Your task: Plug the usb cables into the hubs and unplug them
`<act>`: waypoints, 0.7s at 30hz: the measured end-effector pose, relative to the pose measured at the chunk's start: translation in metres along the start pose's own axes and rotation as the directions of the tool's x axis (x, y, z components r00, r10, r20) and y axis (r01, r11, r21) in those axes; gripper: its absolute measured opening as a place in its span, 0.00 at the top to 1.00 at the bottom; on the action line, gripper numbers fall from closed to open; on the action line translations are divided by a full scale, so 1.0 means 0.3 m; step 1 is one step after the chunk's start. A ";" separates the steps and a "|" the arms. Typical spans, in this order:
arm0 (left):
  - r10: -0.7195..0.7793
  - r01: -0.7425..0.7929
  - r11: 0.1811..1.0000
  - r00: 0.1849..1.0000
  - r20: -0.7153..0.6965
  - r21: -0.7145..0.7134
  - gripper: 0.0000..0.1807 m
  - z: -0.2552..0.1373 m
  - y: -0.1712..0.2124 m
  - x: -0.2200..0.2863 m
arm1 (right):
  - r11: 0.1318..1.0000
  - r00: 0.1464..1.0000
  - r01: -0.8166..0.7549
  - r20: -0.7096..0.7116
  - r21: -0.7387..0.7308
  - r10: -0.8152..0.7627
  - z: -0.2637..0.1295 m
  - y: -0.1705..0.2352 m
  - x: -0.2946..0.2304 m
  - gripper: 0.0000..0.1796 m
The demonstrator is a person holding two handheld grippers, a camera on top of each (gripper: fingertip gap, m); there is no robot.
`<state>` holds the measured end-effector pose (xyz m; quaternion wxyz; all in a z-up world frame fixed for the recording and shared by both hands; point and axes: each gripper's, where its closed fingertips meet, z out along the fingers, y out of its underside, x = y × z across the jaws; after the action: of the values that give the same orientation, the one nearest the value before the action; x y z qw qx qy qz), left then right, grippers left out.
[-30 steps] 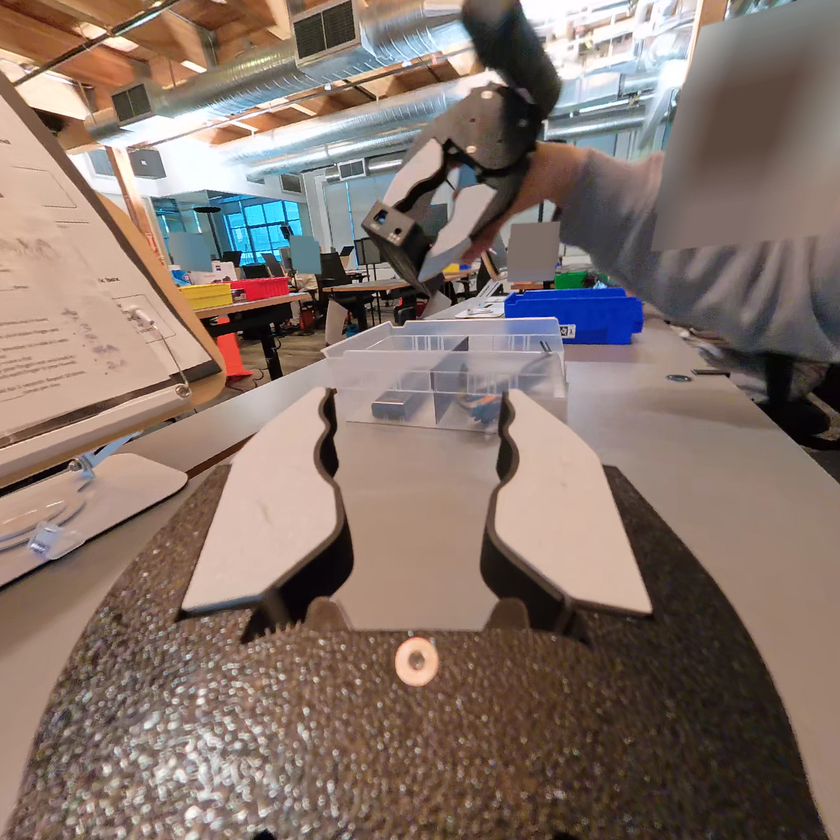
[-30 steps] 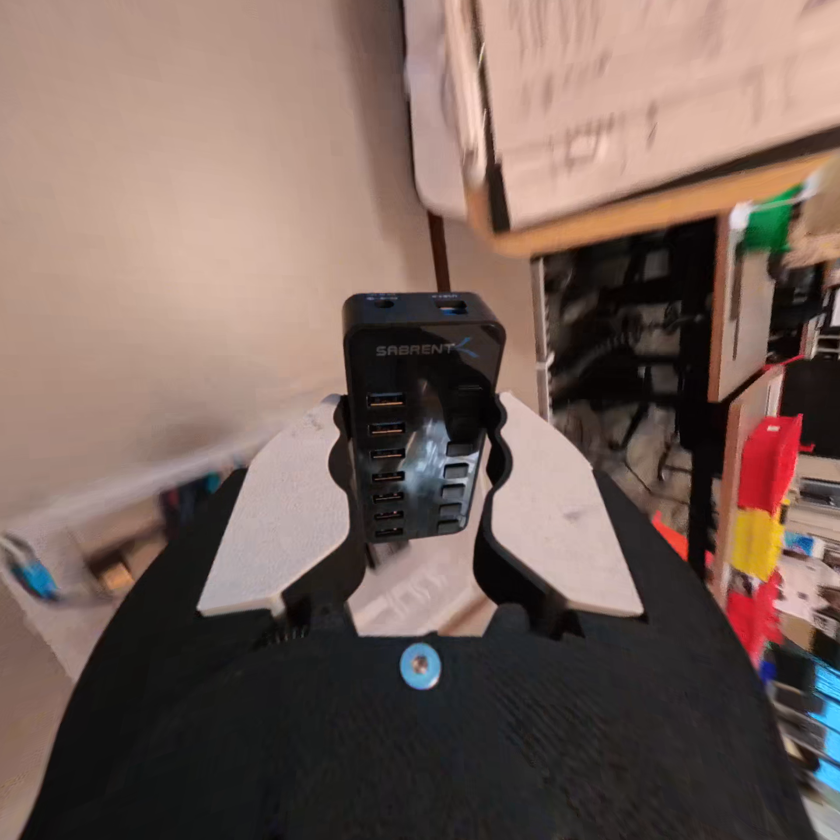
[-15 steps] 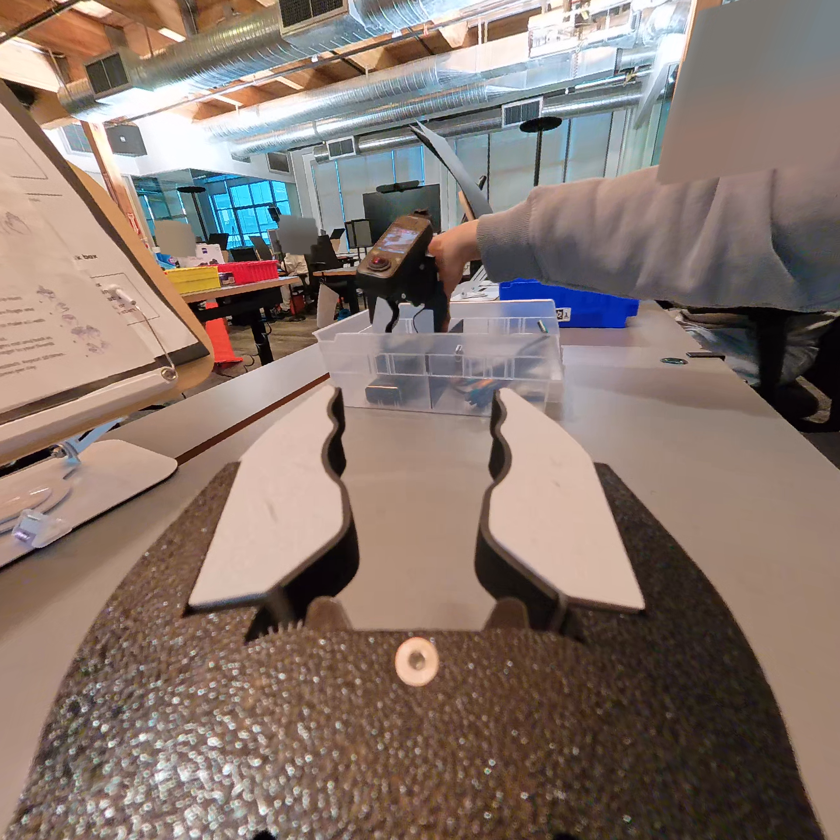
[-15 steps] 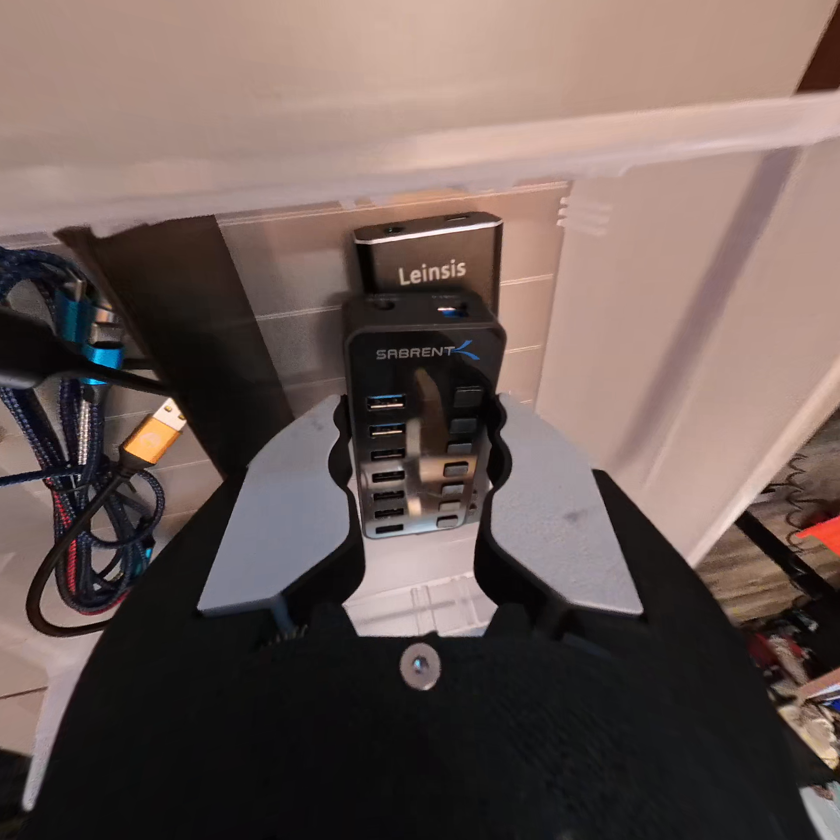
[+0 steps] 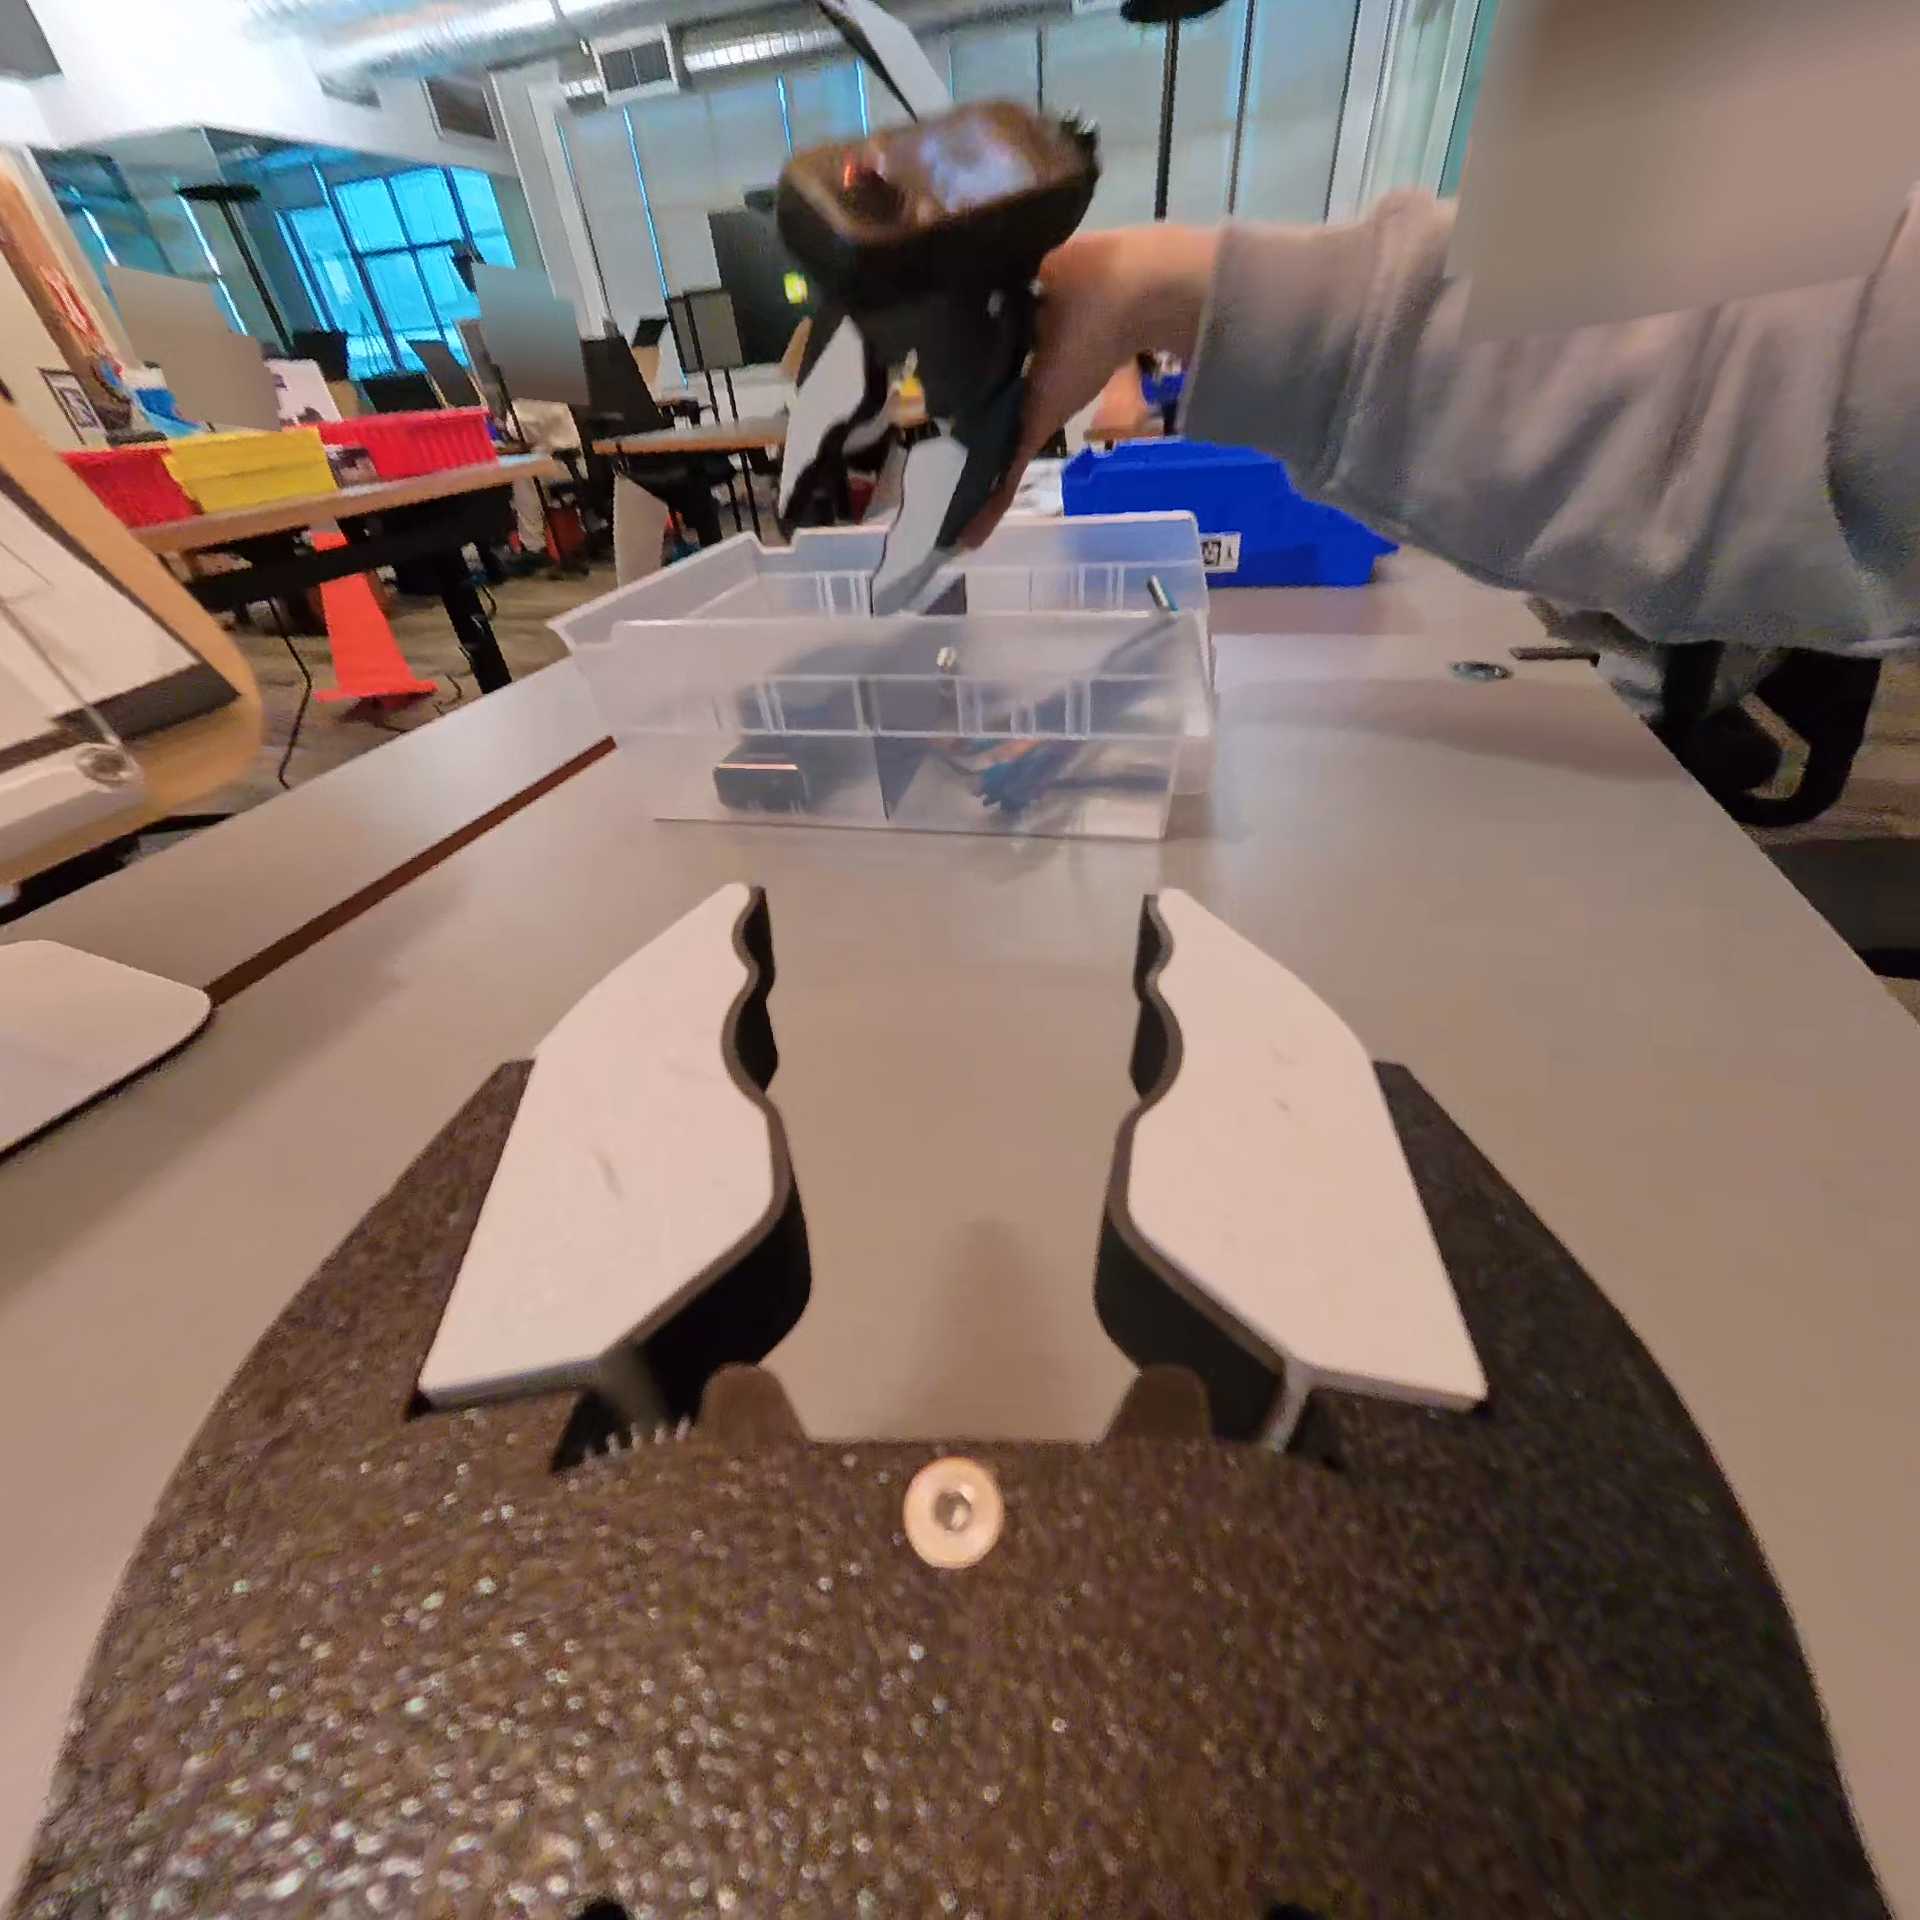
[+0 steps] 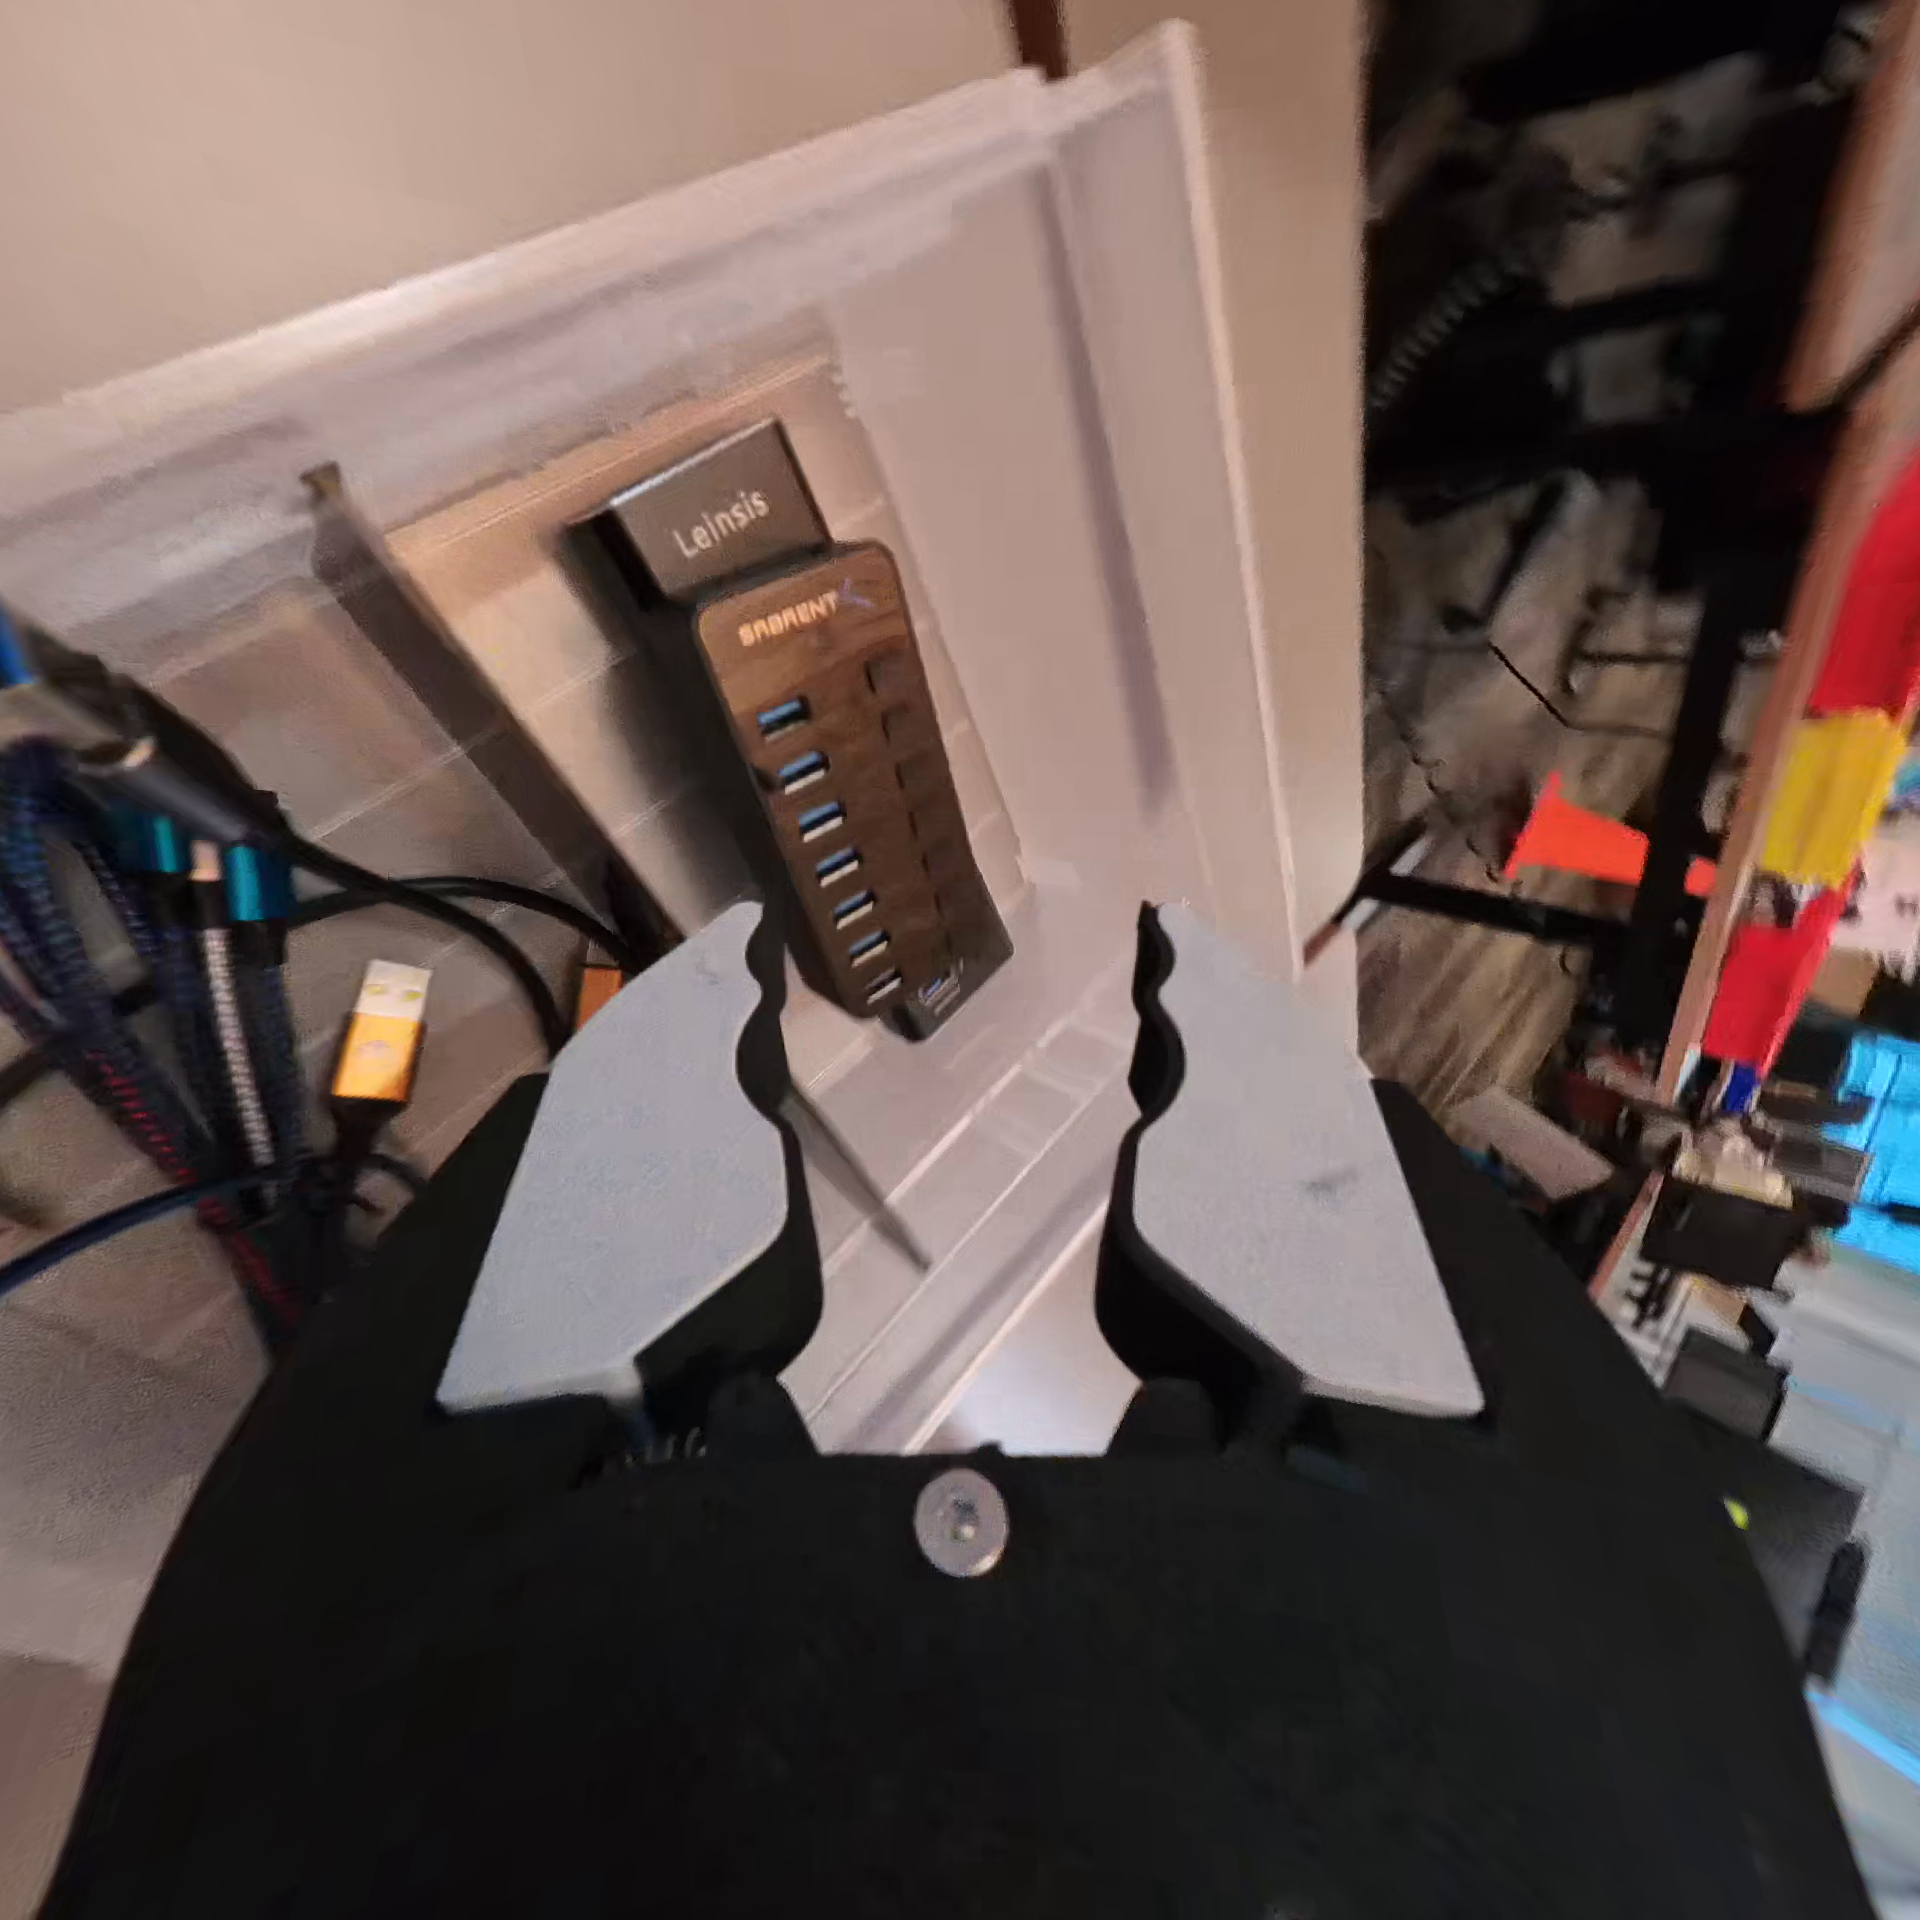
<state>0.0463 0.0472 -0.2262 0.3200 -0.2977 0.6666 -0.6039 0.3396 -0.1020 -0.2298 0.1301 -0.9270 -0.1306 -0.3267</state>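
From the left wrist view, the left gripper (image 5: 951,1060) hovers spread and empty over a grey table (image 5: 1455,987) in an open office, facing a clear compartment box (image 5: 894,717). From the right wrist view, the right gripper (image 6: 951,1049) gapes empty above that box (image 6: 1091,520), where the black hub (image 6: 852,779) lies atop a second hub (image 6: 717,509), cables (image 6: 208,914) in the neighbouring compartment.

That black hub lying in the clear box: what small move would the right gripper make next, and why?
Probably lift straight up out of the clear box. The right gripper is open and empty, and the black hub lies in its compartment on a second hub, apart from the fingers. No cable is plugged into it, so nothing seems left to hold there.
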 end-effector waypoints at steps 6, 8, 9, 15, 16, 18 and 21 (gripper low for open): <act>-0.138 0.138 0.990 0.990 -0.024 -0.003 0.57 0.165 -0.029 0.123 | 0.944 0.941 -0.292 -0.130 0.150 0.312 -0.179 0.086 -0.086 0.65; -0.219 0.218 0.976 0.975 -0.038 -0.007 0.55 0.250 -0.068 0.184 | 0.942 0.927 -0.313 -0.177 0.118 0.330 -0.209 0.137 -0.116 0.64; -0.239 0.239 0.971 0.971 -0.022 -0.017 0.54 0.293 -0.085 0.206 | 0.938 0.916 -0.332 -0.201 0.101 0.346 -0.222 0.159 -0.127 0.64; -0.333 0.350 0.934 0.925 0.180 -0.068 0.54 0.517 -0.153 0.243 | 0.907 0.866 -0.415 -0.272 0.073 0.419 -0.292 0.240 -0.197 0.65; -0.331 0.359 0.929 0.914 0.235 -0.089 0.54 0.546 -0.147 0.229 | 0.902 0.859 -0.427 -0.282 0.061 0.426 -0.299 0.254 -0.208 0.64; -0.341 0.390 0.914 0.887 0.311 -0.111 0.52 0.600 -0.149 0.205 | 0.898 0.849 -0.438 -0.308 0.042 0.429 -0.314 0.283 -0.228 0.64; -0.321 0.412 0.897 0.855 0.407 -0.158 0.52 0.670 -0.147 0.156 | 0.895 0.836 -0.446 -0.348 0.019 0.424 -0.328 0.325 -0.251 0.64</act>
<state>0.1758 -0.1172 -0.1988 0.2801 -0.5649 0.5922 -0.5017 0.2586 -0.2369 -0.2193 0.1922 -0.8646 0.1183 -0.4488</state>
